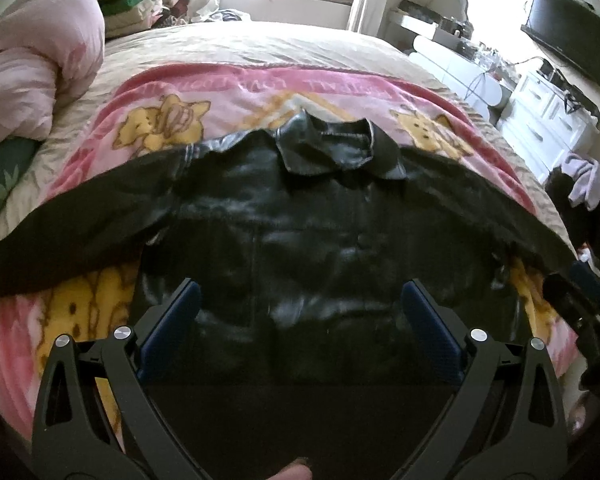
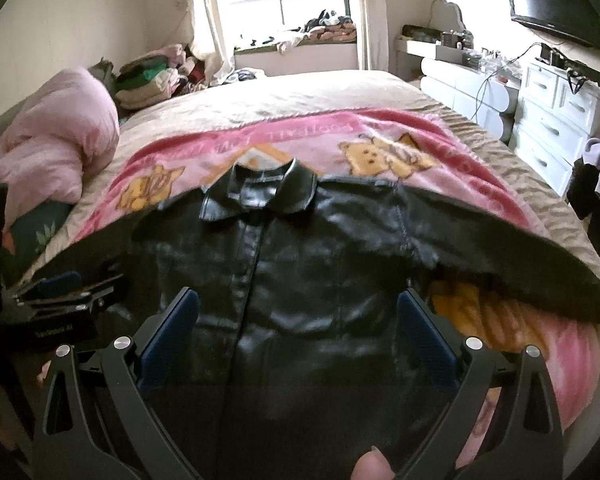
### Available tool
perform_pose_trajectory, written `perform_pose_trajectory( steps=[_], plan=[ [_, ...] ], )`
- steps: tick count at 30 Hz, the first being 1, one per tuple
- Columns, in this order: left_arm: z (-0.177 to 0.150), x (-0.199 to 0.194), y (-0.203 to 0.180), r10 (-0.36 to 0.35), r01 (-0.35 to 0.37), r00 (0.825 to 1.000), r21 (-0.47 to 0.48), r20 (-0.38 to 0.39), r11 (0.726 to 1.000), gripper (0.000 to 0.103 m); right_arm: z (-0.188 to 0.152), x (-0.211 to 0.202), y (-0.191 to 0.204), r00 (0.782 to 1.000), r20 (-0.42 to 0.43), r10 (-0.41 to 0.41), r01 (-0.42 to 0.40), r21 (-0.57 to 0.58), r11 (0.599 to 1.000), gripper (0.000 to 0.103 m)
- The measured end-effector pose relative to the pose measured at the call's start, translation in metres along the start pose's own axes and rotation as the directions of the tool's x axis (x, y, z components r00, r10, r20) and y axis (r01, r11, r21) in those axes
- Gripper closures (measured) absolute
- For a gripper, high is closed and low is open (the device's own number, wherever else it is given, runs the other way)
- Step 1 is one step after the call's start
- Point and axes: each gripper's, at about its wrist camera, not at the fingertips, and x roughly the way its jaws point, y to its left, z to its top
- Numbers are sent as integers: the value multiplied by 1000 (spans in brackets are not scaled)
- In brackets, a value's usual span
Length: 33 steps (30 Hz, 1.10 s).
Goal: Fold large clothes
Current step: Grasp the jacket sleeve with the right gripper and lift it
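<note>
Leather jacket (image 2: 300,264), black, lay front-up and spread flat on the pink cartoon blanket (image 2: 380,136) over the bed (image 2: 300,92), collar (image 2: 260,192) far, sleeves out left and right. Left tool (image 1: 298,308) and right tool (image 2: 296,312) both hung released over the near hem, holding nothing. Folding looked not yet started. Next move probably calls for pinching a sleeve (image 2: 520,256) and bringing it across the chest.

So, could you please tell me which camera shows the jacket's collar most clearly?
The right wrist view: the collar lies flat and sharp, with the front placket visible below it. The left wrist view shows the collar rumpled and blurrier.
</note>
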Motion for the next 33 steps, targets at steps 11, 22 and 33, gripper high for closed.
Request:
perform_pose_trajectory(
  steps=[11,22,33],
  plan=[
    [40,9,-16,-7,7,1000,-13,25,1000,9,41,17,-28,999,41,-16,13,59,998,4],
    [66,33,-51,-49,48,999,26,19,998,9,56,33,-102,989,76,-130,112,204,972,4],
    [61,79,-103,-100,104,993,73,-56,992,9,25,52,-176,969,16,-245,224,354,908,4]
  ],
)
